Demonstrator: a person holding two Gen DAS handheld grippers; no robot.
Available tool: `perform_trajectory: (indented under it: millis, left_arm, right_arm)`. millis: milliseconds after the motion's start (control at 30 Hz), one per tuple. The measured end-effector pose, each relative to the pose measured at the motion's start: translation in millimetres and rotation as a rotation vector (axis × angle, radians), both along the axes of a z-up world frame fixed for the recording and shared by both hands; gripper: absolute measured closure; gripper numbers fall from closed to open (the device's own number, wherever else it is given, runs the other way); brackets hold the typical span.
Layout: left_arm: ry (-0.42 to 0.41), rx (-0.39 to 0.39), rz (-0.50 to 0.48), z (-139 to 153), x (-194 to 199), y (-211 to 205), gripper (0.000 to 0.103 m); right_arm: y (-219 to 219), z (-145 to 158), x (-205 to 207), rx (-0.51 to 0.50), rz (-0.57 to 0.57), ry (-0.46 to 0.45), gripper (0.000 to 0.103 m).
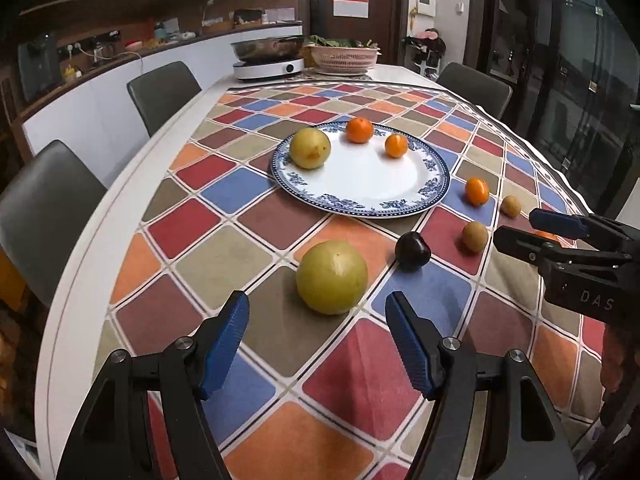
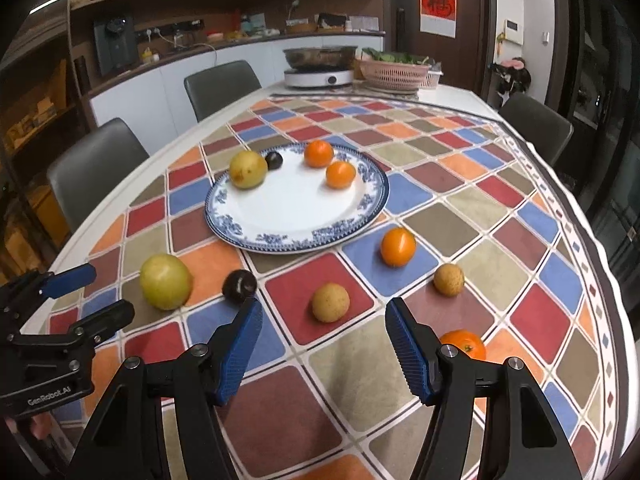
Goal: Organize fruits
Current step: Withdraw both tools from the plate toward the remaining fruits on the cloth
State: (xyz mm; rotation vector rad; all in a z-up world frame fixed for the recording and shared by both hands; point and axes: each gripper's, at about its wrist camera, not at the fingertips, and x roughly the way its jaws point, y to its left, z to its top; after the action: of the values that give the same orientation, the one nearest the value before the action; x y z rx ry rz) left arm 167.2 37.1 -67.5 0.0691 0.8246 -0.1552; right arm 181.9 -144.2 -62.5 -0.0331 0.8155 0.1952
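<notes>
Left wrist view, fruit stock on the checked multicolour tablecloth [image 1: 280, 344]: one large round yellow-green pomelo-like fruit [image 1: 332, 277] lies just ahead of the left gripper [image 1: 316, 344], whose blue-padded jaws stand apart and empty, the fruit beyond the tips and untouched. Beside it, one small dark purple plum [image 1: 413, 251]; further right, two small tan-brown rough-skinned round fruits [image 1: 475, 236] and one orange mandarin [image 1: 477, 191] near the rim of the blue-and-white patterned porcelain plate [image 1: 434, 168]. Right wrist view: the plate already carries one yellow fruit, two mandarins and one dark plum; the right gripper [image 2: 324, 346] is likewise spread and holding nothing, with a tan fruit [image 2: 330, 302] just past its tips and a further mandarin [image 2: 464, 344] partly hidden behind its right finger. Handling, judged: the large yellow-green fruit looks heavy, firm and smooth, likely to roll; take it across its widest middle, jaws level. Its width seems close to the present gap, so a wider opening may be needed. Plum: small, glossy, bruisable, light squeeze. Mandarins: soft-skinned, moderate pressure at the equator. Plate: fragile, set fruit down gently.
</notes>
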Motion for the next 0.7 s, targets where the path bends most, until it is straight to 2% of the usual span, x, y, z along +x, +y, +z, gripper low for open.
perform_trajectory:
  millis: [67,167,533,700]
  left_arm:
    - [-0.008,0.005,0.000,-2,5,-1,0.033]
    - [-0.010,0.018,-0.002,-7,13,-3,0.033]
    - [0.043,-0.041,-0.005,-21,32,-6,0.034]
    - [0.051,-0.053,-0.005,-22,36,-9,0.041]
  right_arm:
    - [0,-5,5,-0.005,-0.003,0.012,0.039]
    - [-1,-11,12,-0.002,-0.008,0.034,0.047]
    - [-1,-27,29,0.020,-0.008,0.082,0.053]
    - [1,-32,34,0.010,0.000,0.099,0.060]
